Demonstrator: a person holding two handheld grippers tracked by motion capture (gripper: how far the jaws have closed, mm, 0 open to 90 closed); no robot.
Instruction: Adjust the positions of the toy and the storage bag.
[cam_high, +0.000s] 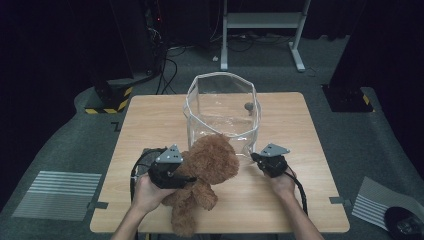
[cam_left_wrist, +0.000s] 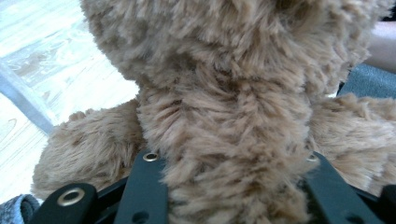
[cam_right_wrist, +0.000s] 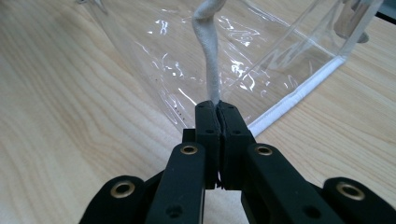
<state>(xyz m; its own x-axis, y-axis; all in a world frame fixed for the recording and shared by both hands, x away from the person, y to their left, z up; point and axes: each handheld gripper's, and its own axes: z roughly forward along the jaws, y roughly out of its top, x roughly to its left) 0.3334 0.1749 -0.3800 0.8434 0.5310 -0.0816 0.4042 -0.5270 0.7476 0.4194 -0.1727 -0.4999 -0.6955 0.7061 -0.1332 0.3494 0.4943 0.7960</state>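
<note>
A person at a wooden counter (cam_high: 300, 200) holds a brown teddy bear (cam_high: 205, 172) and a clear plastic bag (cam_high: 222, 107), one in each gripper.

The left gripper (cam_high: 186, 178) has its jaws clamped around the bear's furry middle; the bear lies at the counter's near edge, head touching the bag. The right gripper (cam_right_wrist: 217, 108) has its jaws pressed together on the bag's white strap (cam_right_wrist: 208, 56). The bag stands open at mid-counter, just behind the bear.
</note>
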